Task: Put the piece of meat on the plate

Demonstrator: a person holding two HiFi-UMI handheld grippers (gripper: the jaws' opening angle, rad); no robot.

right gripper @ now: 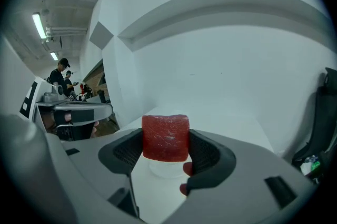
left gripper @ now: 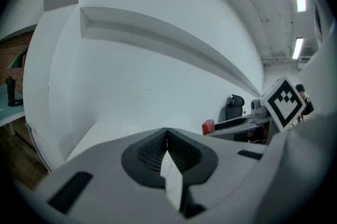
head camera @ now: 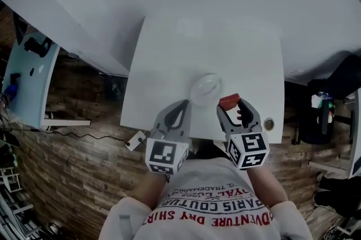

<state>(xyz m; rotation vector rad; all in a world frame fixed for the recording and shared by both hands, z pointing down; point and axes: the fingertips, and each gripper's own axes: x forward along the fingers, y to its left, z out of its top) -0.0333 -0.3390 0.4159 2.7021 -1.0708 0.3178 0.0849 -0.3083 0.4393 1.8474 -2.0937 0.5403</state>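
A red block of meat (right gripper: 165,137) is clamped between the jaws of my right gripper (right gripper: 165,150). In the head view the meat (head camera: 229,101) hangs just right of a small clear plate (head camera: 206,88) on the white table (head camera: 169,64). Part of that plate (right gripper: 167,169) shows below the meat in the right gripper view. My left gripper (head camera: 185,103) sits at the plate's left, its jaws pressed together with nothing between them. From the left gripper view (left gripper: 166,136) the meat (left gripper: 208,126) shows at the tip of the other gripper.
The white table stands against a white wall with a ledge (left gripper: 158,39). A small round fitting (head camera: 268,124) sits near the table's front right corner. A black chair (head camera: 316,115) is at the right, a light blue table (head camera: 28,75) at the left, wooden floor (head camera: 73,165) below.
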